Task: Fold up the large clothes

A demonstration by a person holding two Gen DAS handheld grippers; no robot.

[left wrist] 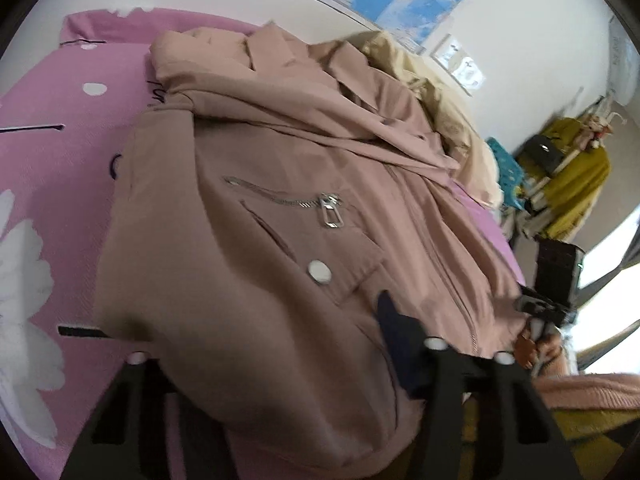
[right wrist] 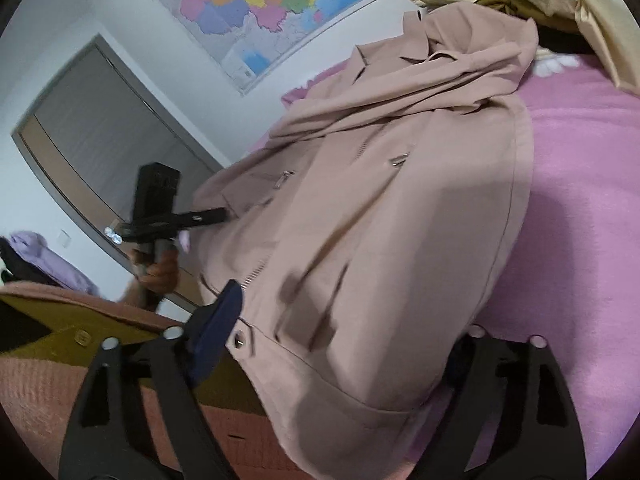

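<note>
Left wrist view: dusty-pink zip jacket (left wrist: 280, 208) lying on pink bedsheet (left wrist: 52, 160), collar toward the far wall, hem bunched up near camera. Left gripper (left wrist: 280, 344) fingers spread wide, hem fabric draped between them; one dark pad (left wrist: 394, 320) pressed against the cloth, the other hidden under it. Gripping or not: cannot tell. Silver zipper pull (left wrist: 330, 210) and snap button (left wrist: 319, 271) on the chest. Cream garment (left wrist: 440, 92) heaped behind the jacket. Right gripper (left wrist: 538, 312) at the right hem edge.

Right wrist view: same jacket (right wrist: 380, 220) spread over bedsheet (right wrist: 580, 200), hem lifted toward camera. Right gripper (right wrist: 348, 320) fingers wide apart, hem sagging between; blue pad (right wrist: 224, 312) touching the hem corner by a snap (right wrist: 239, 339). Clamped or loose: cannot tell. Left gripper (right wrist: 220, 214) touching the far jacket edge. Wall map (right wrist: 260, 8) behind.
</note>
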